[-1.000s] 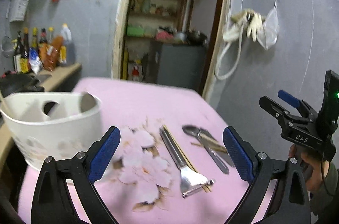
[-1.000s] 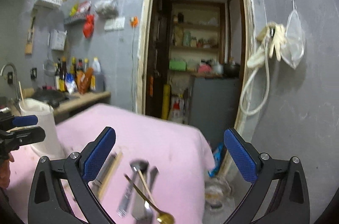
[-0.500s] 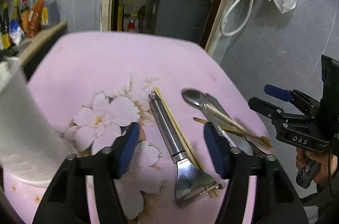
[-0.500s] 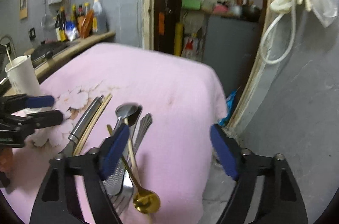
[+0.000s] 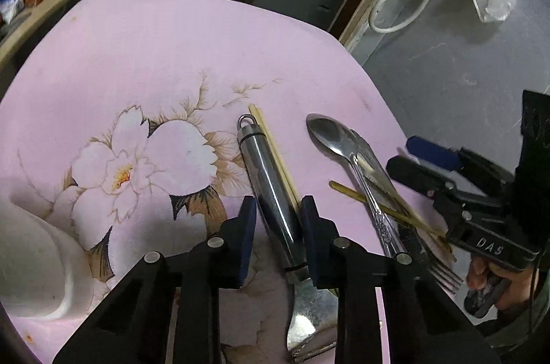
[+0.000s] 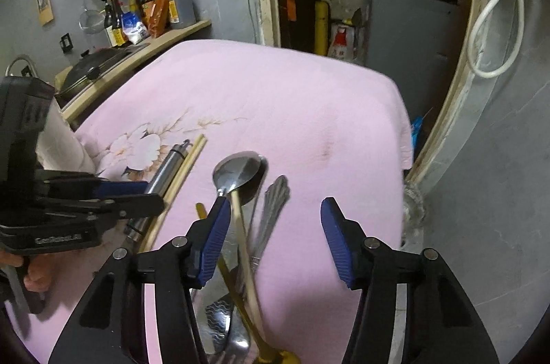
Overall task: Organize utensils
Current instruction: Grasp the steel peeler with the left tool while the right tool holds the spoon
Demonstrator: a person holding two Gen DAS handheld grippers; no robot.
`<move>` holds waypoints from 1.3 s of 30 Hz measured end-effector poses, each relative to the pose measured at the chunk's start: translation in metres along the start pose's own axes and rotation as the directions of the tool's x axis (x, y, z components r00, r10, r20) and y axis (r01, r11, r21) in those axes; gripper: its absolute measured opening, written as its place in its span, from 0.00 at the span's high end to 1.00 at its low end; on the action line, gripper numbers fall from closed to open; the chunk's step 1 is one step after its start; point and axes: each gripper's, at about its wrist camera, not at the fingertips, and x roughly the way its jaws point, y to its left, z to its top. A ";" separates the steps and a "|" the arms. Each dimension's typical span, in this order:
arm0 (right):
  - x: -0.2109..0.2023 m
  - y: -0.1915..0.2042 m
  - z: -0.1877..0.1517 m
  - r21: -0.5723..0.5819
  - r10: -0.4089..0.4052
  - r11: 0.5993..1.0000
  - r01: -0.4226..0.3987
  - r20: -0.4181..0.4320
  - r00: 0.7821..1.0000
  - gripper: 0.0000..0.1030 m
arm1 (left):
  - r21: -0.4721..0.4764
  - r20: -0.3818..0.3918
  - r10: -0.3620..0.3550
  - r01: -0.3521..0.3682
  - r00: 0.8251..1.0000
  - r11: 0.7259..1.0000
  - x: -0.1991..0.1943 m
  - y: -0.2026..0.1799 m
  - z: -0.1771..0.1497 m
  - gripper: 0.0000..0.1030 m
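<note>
Straddling peeler handle (image 5: 271, 188), left tongs (image 5: 278, 226) nearly closed; chopsticks (image 5: 275, 154) alongside, right tongs (image 6: 275, 236) apart

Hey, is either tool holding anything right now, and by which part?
The left tool straddles the peeler at its metal handle, closing on it but not yet clamped. The right tool is open, holding nothing.

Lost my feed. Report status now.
Left tongs straddling the peeler handle, not clamped. Right tongs open over the spoon pile. Chopsticks lie against the peeler; may snag.
</note>
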 end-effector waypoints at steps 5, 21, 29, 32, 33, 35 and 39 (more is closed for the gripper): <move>0.009 0.007 0.007 -0.008 0.039 0.999 -0.039 -0.032 0.999 0.50 | -0.018 0.016 0.009 -0.008 1.000 1.000 -0.009 0.007 -0.004 0.82; 0.057 0.031 0.033 -0.131 -0.019 0.991 -0.003 -0.164 0.986 0.52 | -0.044 0.022 0.027 -0.026 0.999 0.999 -0.031 0.007 -0.031 0.84; 0.065 0.028 0.043 -0.106 -0.002 0.994 -0.021 -0.216 0.976 0.58 | -0.060 0.019 0.009 -0.008 1.000 0.998 -0.028 0.007 -0.030 0.84; 0.066 0.029 0.044 -0.094 -0.001 0.995 -0.019 -0.210 0.978 0.64 | -0.062 0.014 0.005 -0.004 1.000 0.998 -0.029 0.008 -0.029 0.84; 0.066 0.031 0.043 -0.098 -0.005 0.995 -0.016 -0.208 0.978 0.64 | -0.064 0.011 0.003 -0.002 1.000 0.998 -0.029 0.008 -0.029 0.84; 0.066 0.035 0.042 -0.111 -0.014 0.994 -0.008 -0.199 0.980 0.64 | -0.065 0.006 0.000 0.001 1.000 0.998 -0.028 0.008 -0.028 0.84; 0.057 0.032 0.039 -0.099 -0.011 0.995 -0.004 -0.153 0.988 0.64 | -0.062 -0.015 -0.002 0.001 1.000 0.998 -0.027 0.008 -0.023 0.84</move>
